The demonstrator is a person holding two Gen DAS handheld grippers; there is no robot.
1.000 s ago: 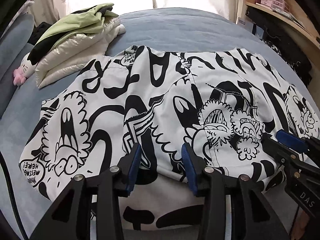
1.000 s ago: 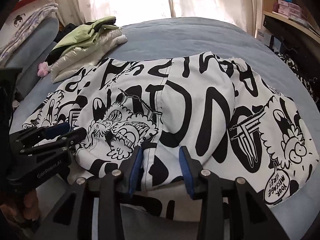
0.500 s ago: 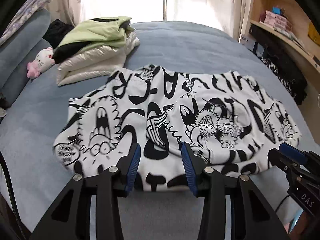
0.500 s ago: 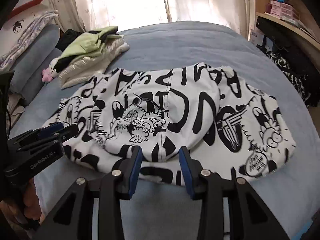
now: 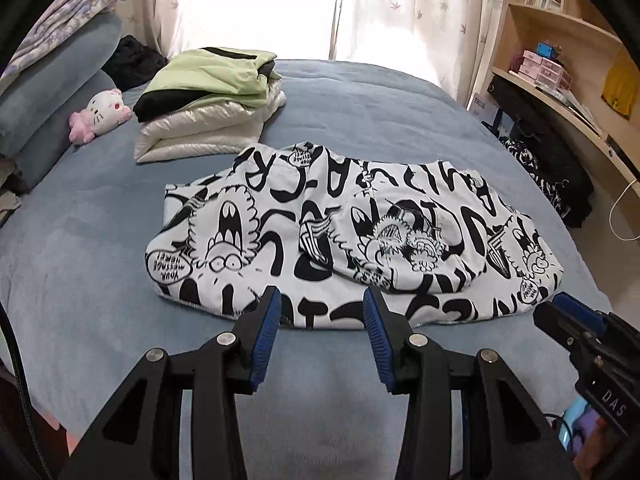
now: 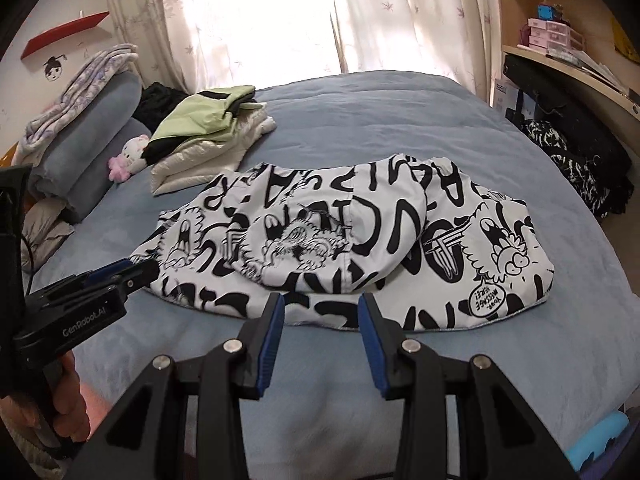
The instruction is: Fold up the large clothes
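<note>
So over on the left side of the bed point(image 5: 360, 92) there's the plush cat point(image 5: 100, 114) by the pillows, then the stack of already folded jackets point(image 5: 208, 120), green one on top. Middle of the bed is my black-and-white graffiti-print garment point(image 5: 352, 236), lying folded into a wide, squat bundle with its hood flopped on top.

What's changed: a second ago both claws were right down over the near hem, cloth filling the view between the pads. Now I've pulled both up and back, and the whole garment sits clear in front of them with bare blue bedding between tips and hem. My read is that this fold is finished and I'm stepping off to check it.

Left claw point(image 5: 320, 336): jaws partway apart, nothing in them. Right claw point(image 6: 320, 338): same, half-spread and empty.

The bundle itself looks decent. Near hem runs fairly straight, the left end a bit rounded, and the hood makes a soft hump in the middle. It probably wants one more fold to match the stack.
</note>
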